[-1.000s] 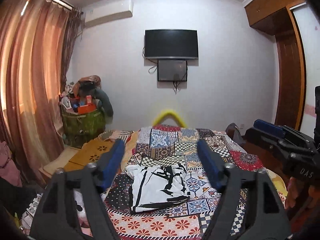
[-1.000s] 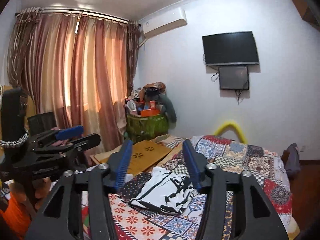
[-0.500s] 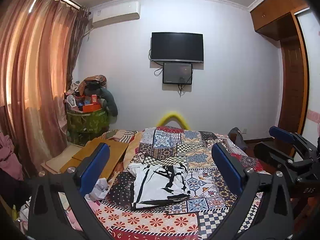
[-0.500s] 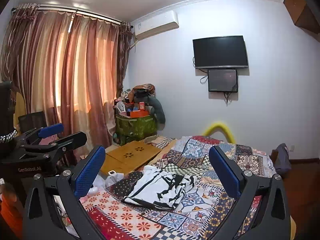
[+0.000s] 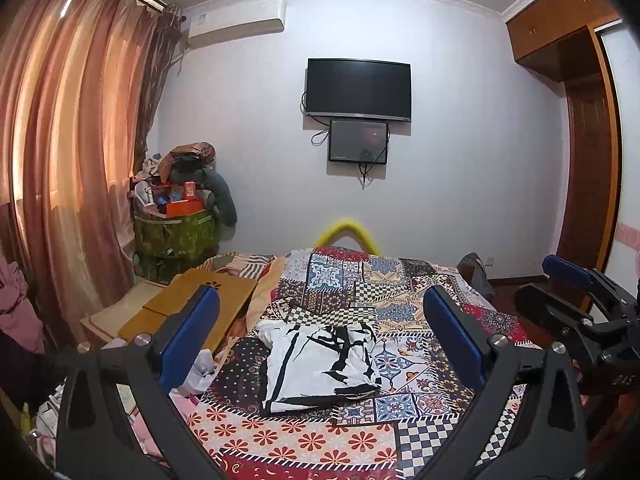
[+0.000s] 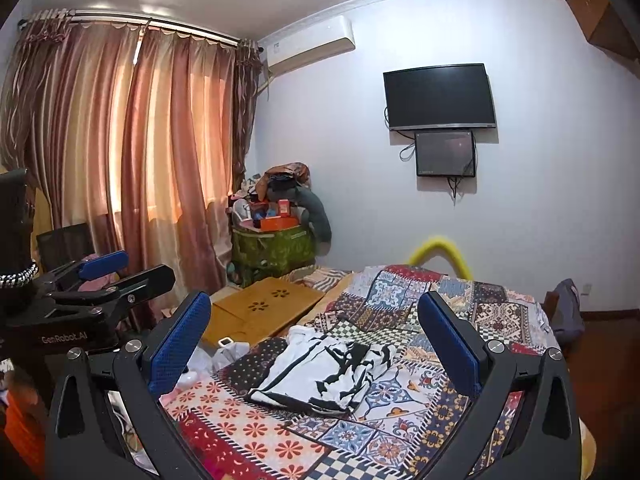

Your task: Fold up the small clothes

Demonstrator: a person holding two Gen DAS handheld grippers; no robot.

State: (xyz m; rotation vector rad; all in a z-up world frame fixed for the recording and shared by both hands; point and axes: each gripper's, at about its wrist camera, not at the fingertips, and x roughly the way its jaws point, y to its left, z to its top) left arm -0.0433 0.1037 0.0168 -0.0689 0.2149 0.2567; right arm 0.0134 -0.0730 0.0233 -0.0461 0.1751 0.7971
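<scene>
Lettering "GenRobot.AI" marks the left tool (image 6: 120,276), spread wide, holding nothing.

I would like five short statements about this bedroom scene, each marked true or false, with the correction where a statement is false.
1. The black and white garment lies on the patchwork bedspread. True.
2. The left tongs are shut on the garment. False: both fingers stand wide apart above the bed with nothing pressed between them.
3. The right tongs are open and hold nothing. True.
4. The television on the wall shows a bright picture. False: its screen is dark.
5. The curtains are pulled aside and the window is bare. False: they hang closed across the window, with light glowing through.
</scene>
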